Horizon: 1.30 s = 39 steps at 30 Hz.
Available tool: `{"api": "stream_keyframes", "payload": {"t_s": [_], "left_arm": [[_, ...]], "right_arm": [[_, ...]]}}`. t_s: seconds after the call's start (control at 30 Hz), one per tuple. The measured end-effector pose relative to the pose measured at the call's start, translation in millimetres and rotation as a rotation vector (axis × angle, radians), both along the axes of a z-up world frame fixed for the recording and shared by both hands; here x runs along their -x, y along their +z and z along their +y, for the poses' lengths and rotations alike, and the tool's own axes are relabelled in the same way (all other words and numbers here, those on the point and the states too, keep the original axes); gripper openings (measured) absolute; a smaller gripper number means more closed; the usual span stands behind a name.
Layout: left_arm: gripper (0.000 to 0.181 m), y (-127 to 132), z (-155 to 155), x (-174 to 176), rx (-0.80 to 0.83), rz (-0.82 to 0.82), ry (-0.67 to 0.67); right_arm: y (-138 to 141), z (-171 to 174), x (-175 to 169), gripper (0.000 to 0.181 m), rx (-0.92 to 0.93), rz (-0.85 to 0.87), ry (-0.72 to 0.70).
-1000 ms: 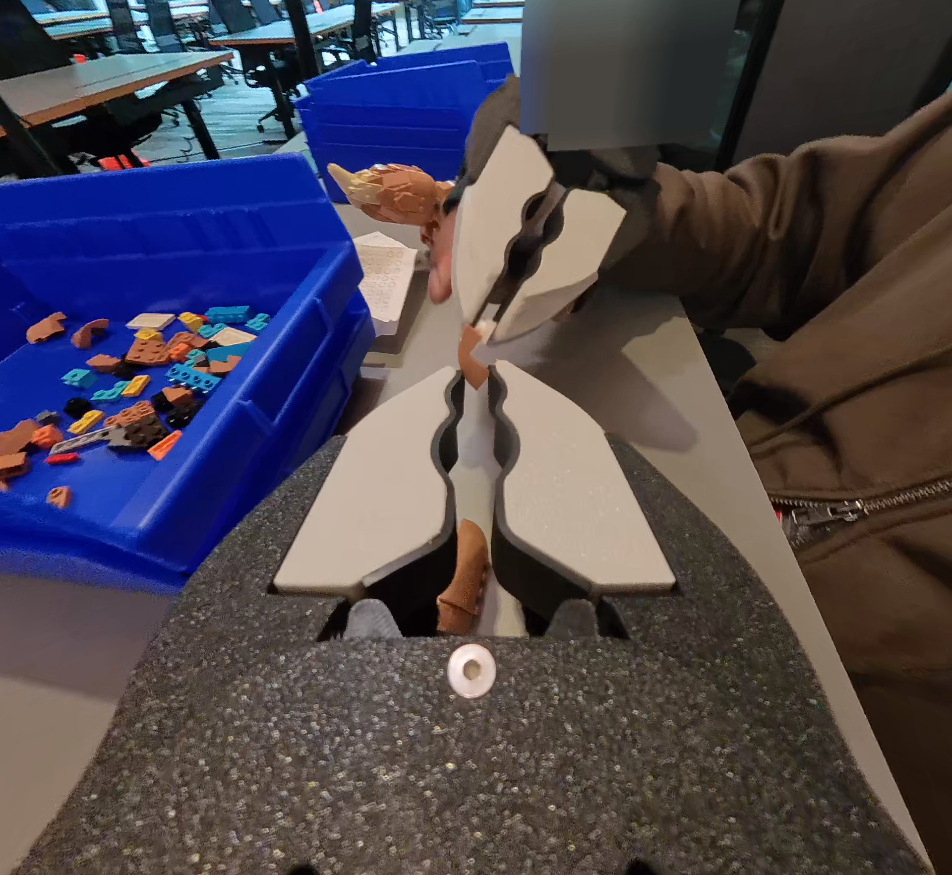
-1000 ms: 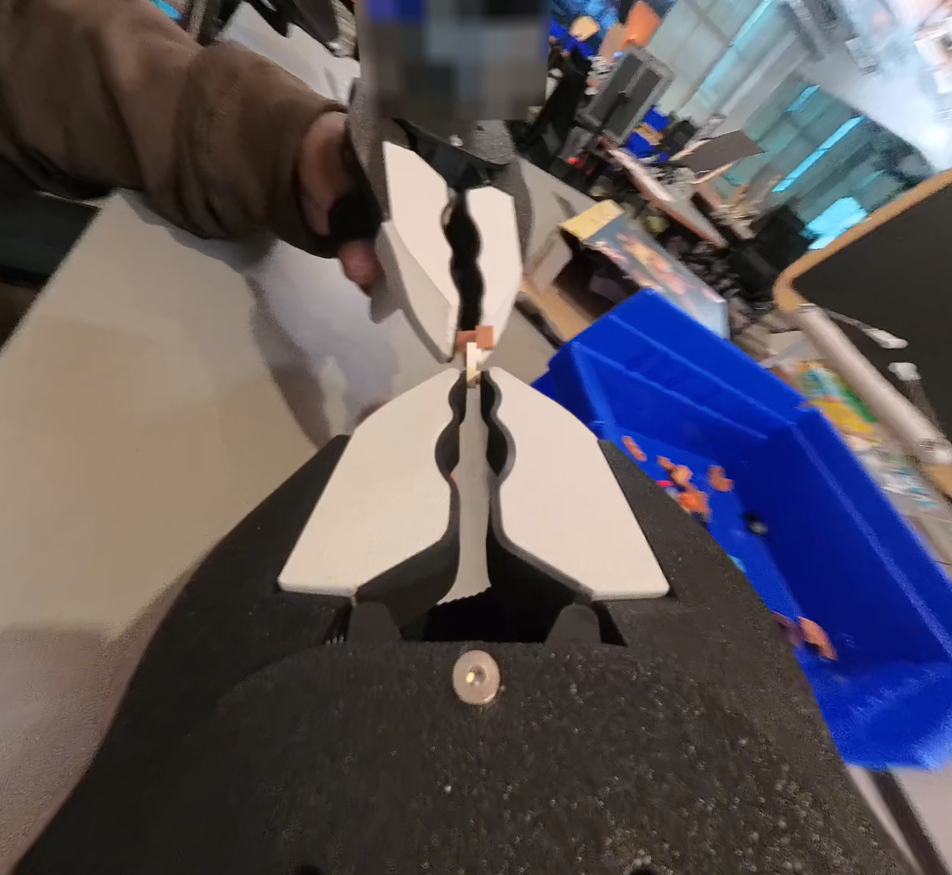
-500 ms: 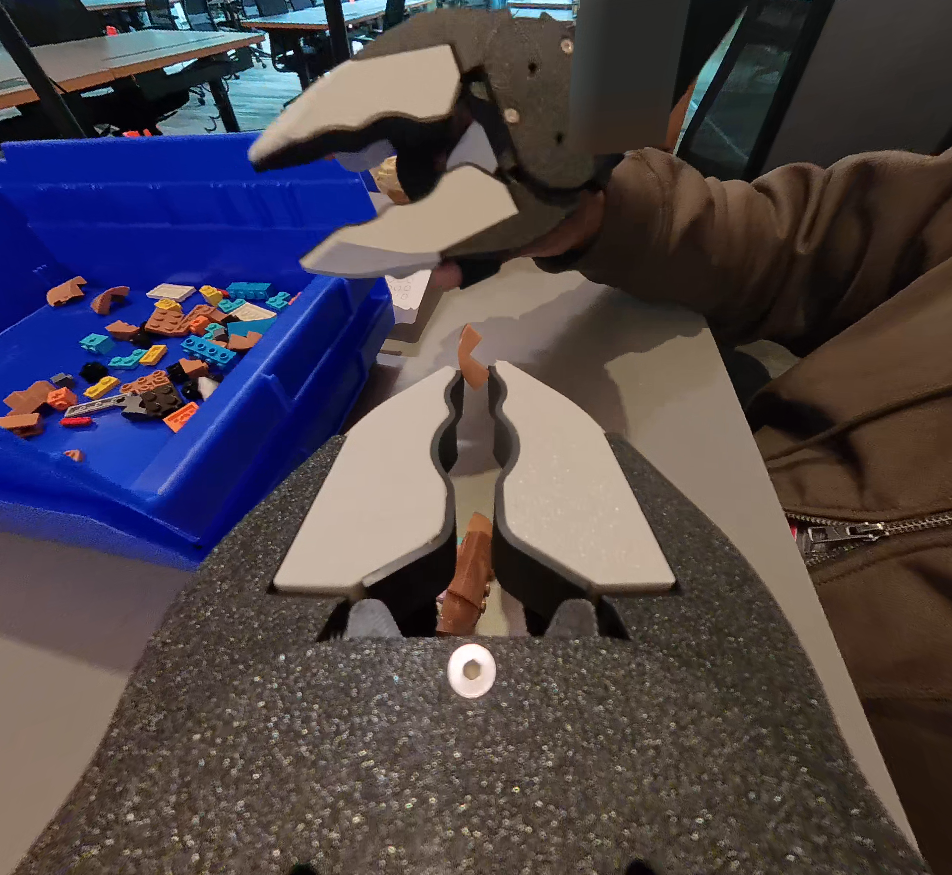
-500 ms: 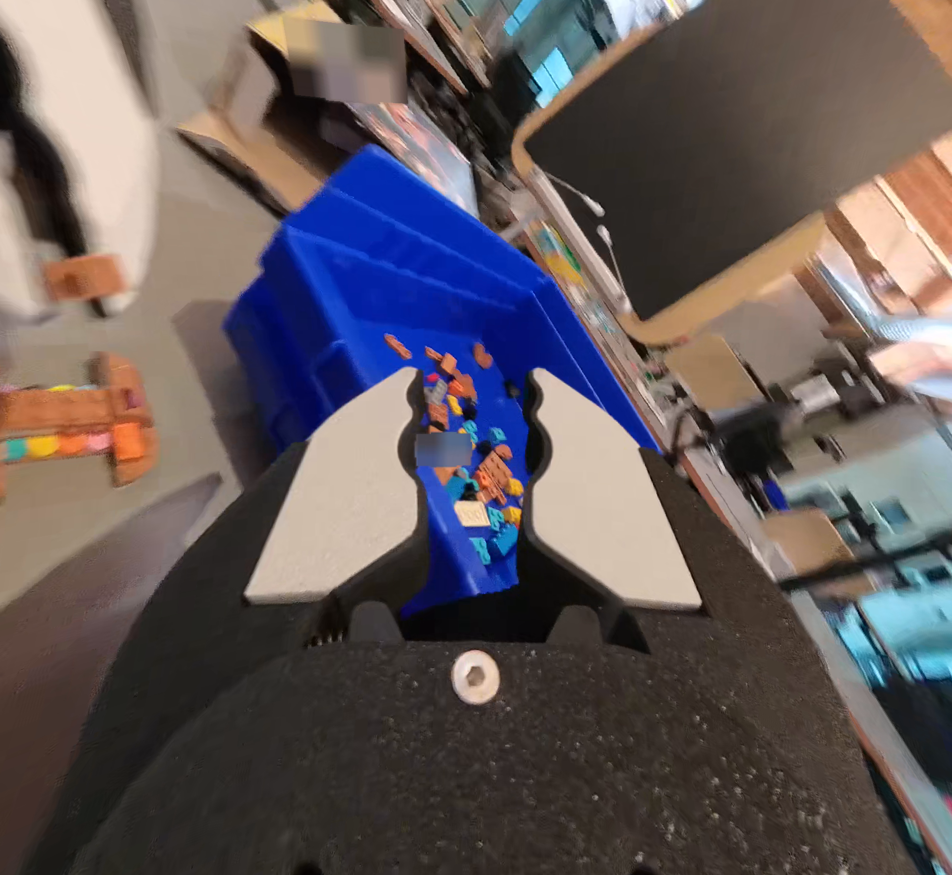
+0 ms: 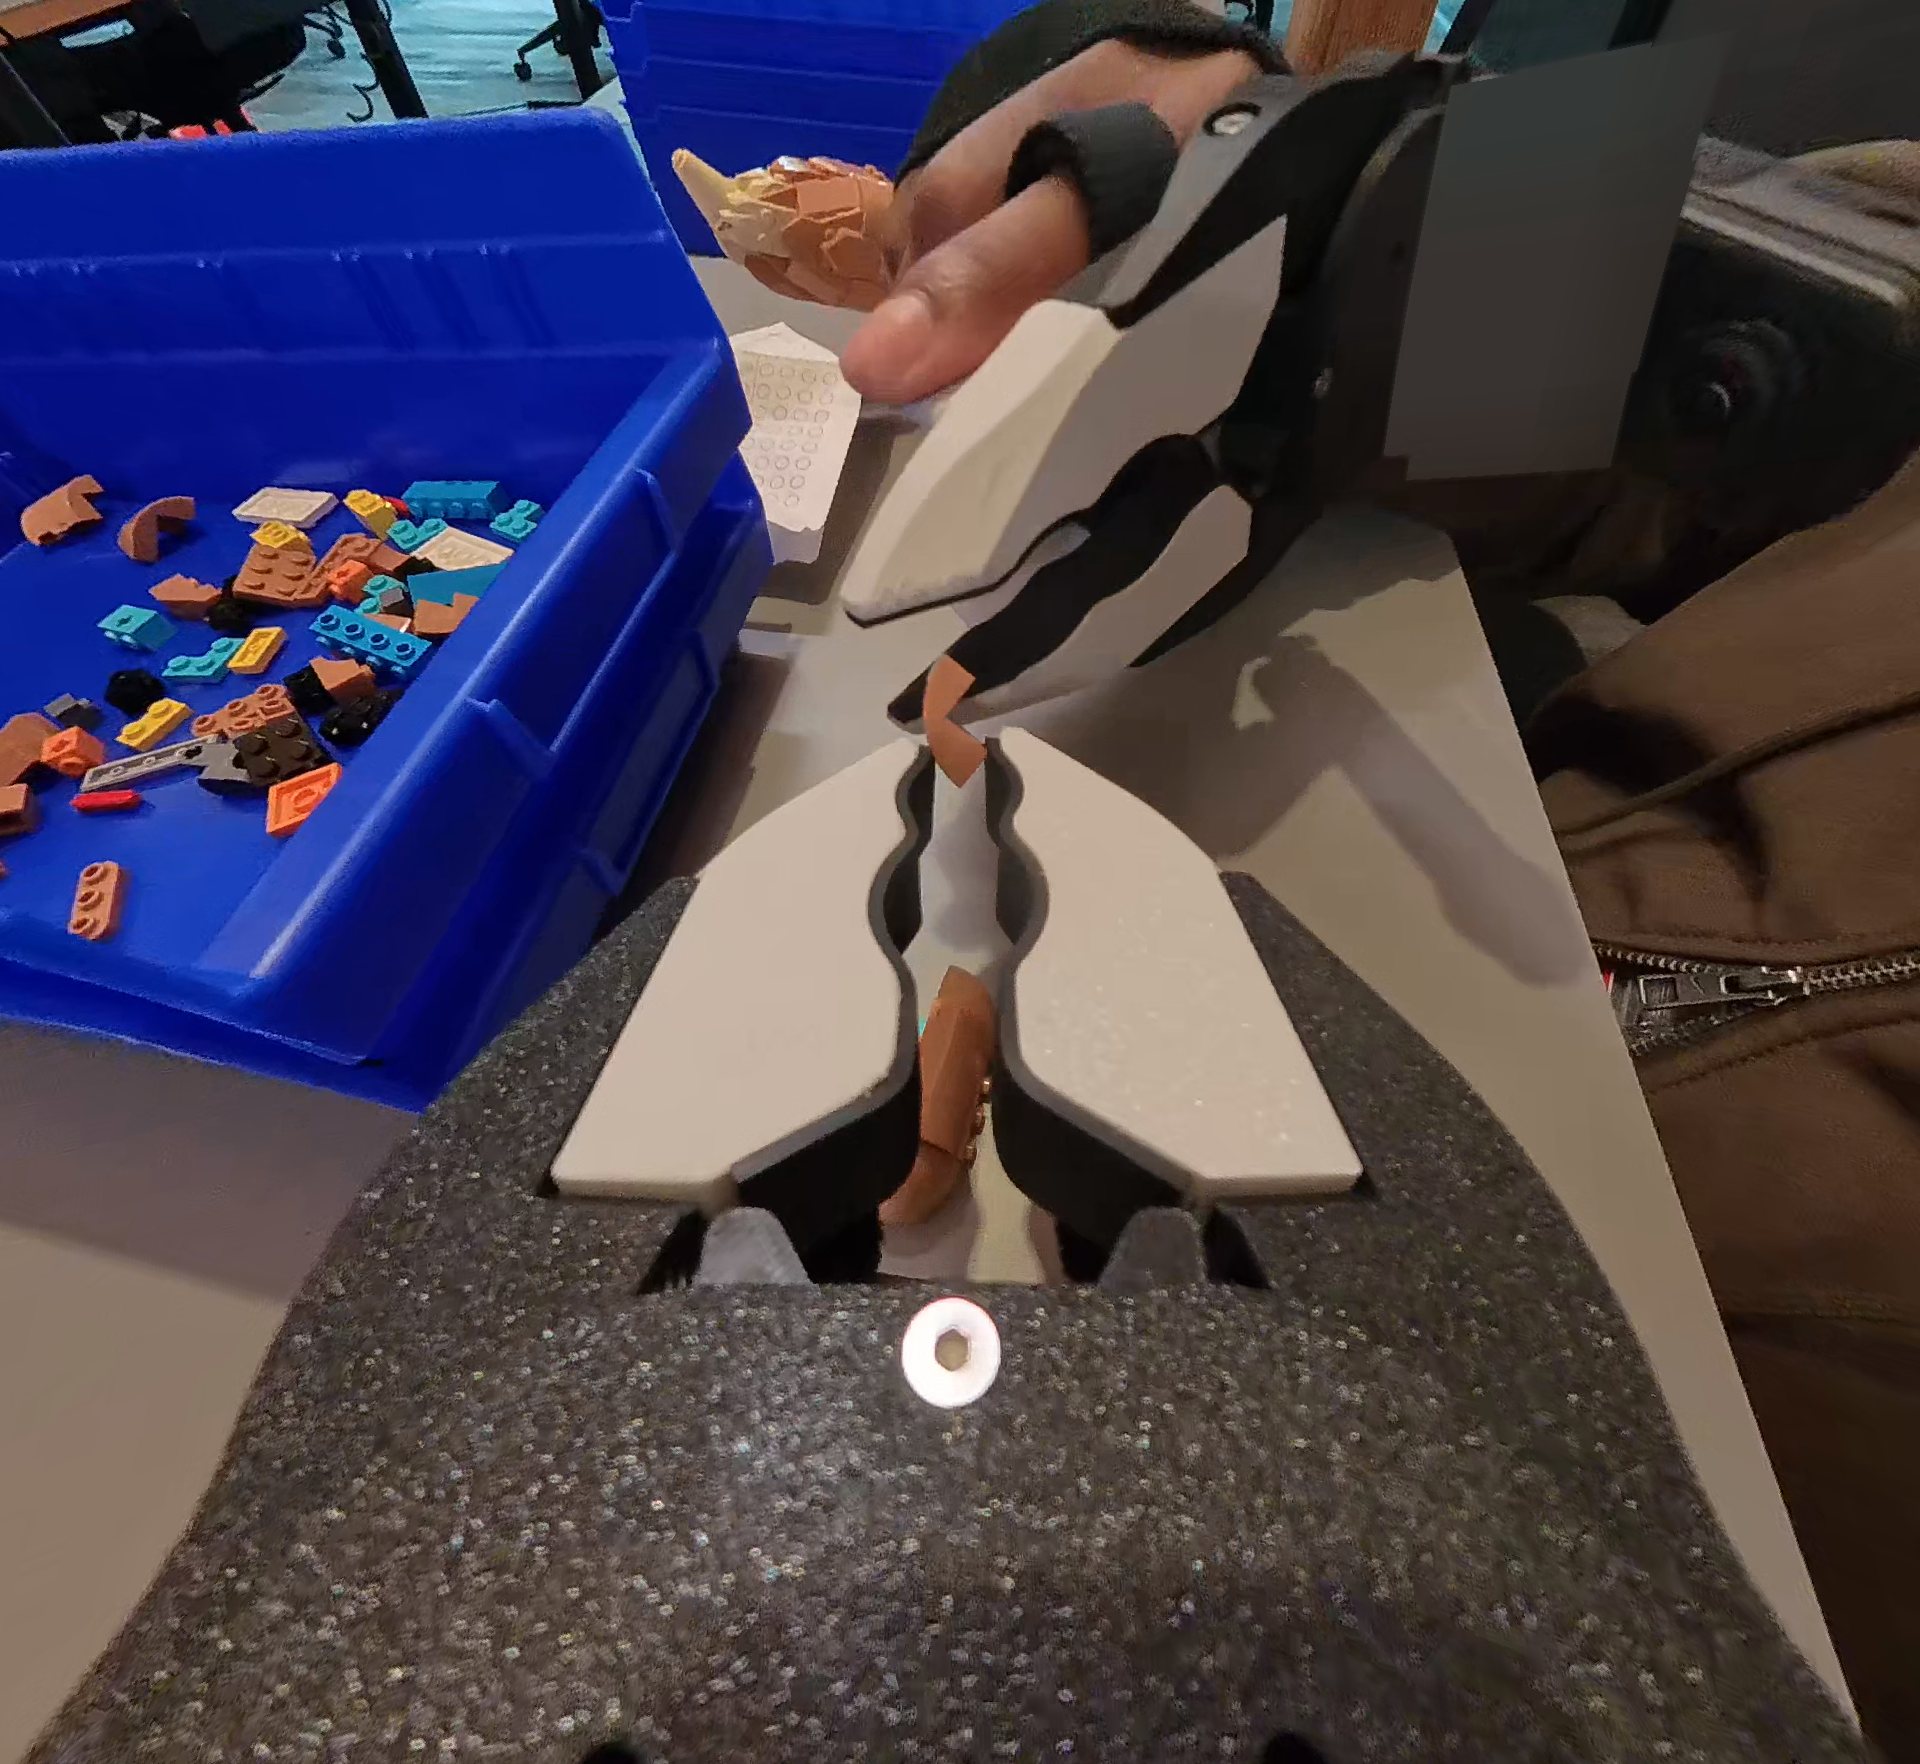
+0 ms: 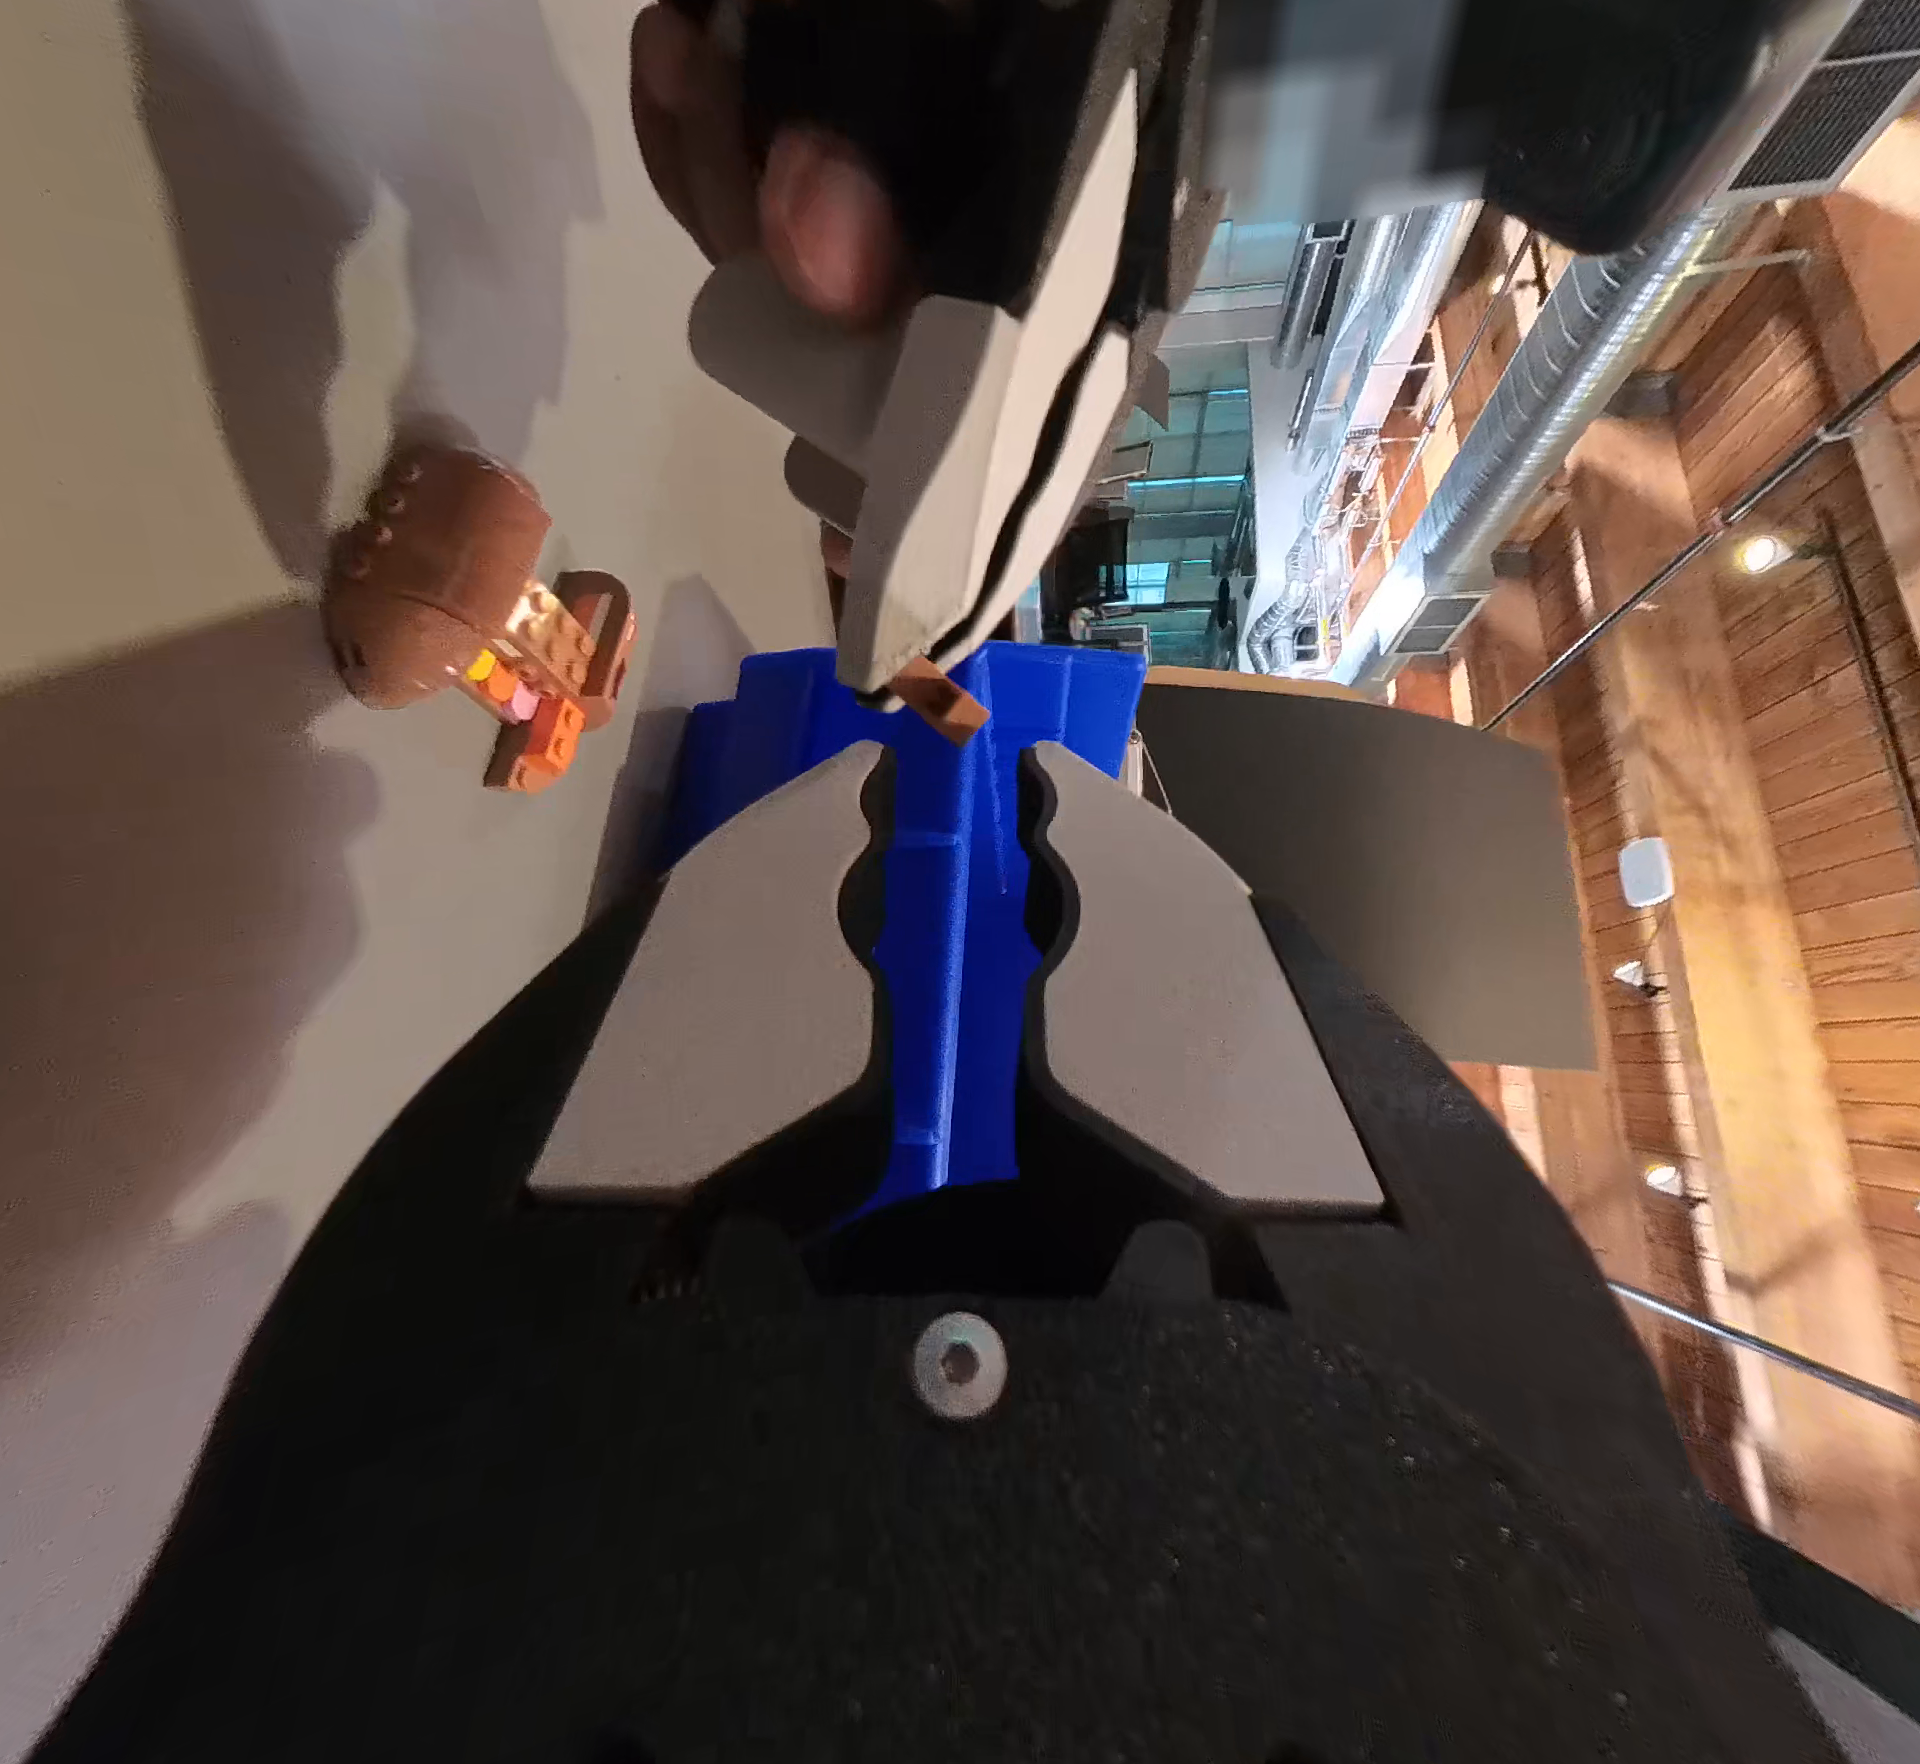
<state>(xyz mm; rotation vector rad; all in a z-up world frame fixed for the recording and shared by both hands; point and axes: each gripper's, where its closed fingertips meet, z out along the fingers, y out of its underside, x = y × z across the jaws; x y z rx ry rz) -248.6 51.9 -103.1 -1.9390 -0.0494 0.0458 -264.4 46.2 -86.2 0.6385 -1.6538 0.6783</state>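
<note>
My left gripper (image 5: 958, 750) is shut on a small brown brick piece (image 5: 948, 727) that sticks up out of its tips. Under it, seen through the finger gap, a brown brick model (image 5: 951, 1080) lies on the grey table (image 5: 1351, 779). My right gripper (image 6: 956, 764) is open and empty, with its tips just under the piece (image 6: 940, 696). In the left wrist view the right gripper (image 5: 883, 660) comes down from the upper right, and its lower finger almost touches the piece. In the right wrist view the left gripper (image 6: 883, 691) comes in from the top. The model (image 6: 447, 592) lies to its left.
A blue bin (image 5: 582, 675) with several loose coloured bricks stands left of the grippers and shows behind my right fingers (image 6: 935, 935). A tan and brown brick figure (image 5: 810, 228) and a paper sheet (image 5: 795, 436) lie behind. Stacked blue bins (image 5: 852, 31) stand farther back. The table edge and a person's brown jacket (image 5: 1766, 883) are on the right. Only a small space, under 4 cm, lies between the two pairs of fingers.
My right gripper opened, swung off toward the blue bin half a second ago, and has come back tip to tip with the left gripper. The left gripper has kept hold of the brown piece.
</note>
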Motion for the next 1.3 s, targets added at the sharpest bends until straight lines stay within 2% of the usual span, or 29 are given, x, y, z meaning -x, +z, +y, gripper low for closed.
{"api": "stream_keyframes", "payload": {"t_s": [0.17,0.23,0.37,0.47,0.57,0.63,0.67,0.73,0.8,0.97,1.03,1.13,1.3], "left_arm": [[0.009,-8.5,-0.6,0.9,0.048,-0.02,0.009],[0.009,-11.5,-0.7,-0.4,0.065,-0.029,0.001],[0.01,-14.5,-0.5,3.0,0.075,-0.015,0.02],[0.012,-0.3,-0.4,9.5,-0.012,-0.008,0.059],[0.02,19.5,-5.1,19.2,-0.114,0.014,0.115],[0.022,32.0,-9.5,26.4,-0.183,0.019,0.159],[0.022,35.1,-11.4,29.7,-0.202,0.012,0.178],[0.021,33.2,-14.7,36.2,-0.199,-0.012,0.211],[0.022,24.3,-17.9,42.5,-0.154,-0.036,0.244],[0.027,-4.8,-23.6,47.2,0.013,-0.113,0.263],[0.031,-13.8,-25.5,43.4,0.072,-0.13,0.235],[0.036,-33.7,-32.1,38.2,0.219,-0.116,0.204],[0.036,-57.7,-40.1,42.2,0.363,-0.102,0.241]], "right_arm": [[-4.4,-6.7,-3.2,0.022,-0.044,0.078,0.004],[-11.0,-7.4,-1.8,0.014,-0.09,0.099,-0.006],[-15.7,-6.5,2.4,0.011,-0.119,0.118,-0.033],[-3.3,-3.9,7.4,0.01,-0.055,0.13,-0.071],[23.6,3.6,16.3,0.009,0.086,0.151,-0.13],[50.7,19.1,36.7,0.009,0.236,0.186,-0.254],[61.0,34.9,56.0,0.01,0.311,0.183,-0.381],[53.6,65.2,94.7,0.016,0.362,0.062,-0.606],[35.7,80.5,111.3,0.027,0.38,-0.068,-0.67],[39.8,81.9,93.2,0.028,0.424,-0.127,-0.542],[39.3,61.2,69.8,0.027,0.419,-0.215,-0.368],[20.6,29.8,31.5,0.021,0.34,-0.386,-0.136],[-33.0,12.5,22.7,0.022,0.178,-0.615,-0.152]]}}
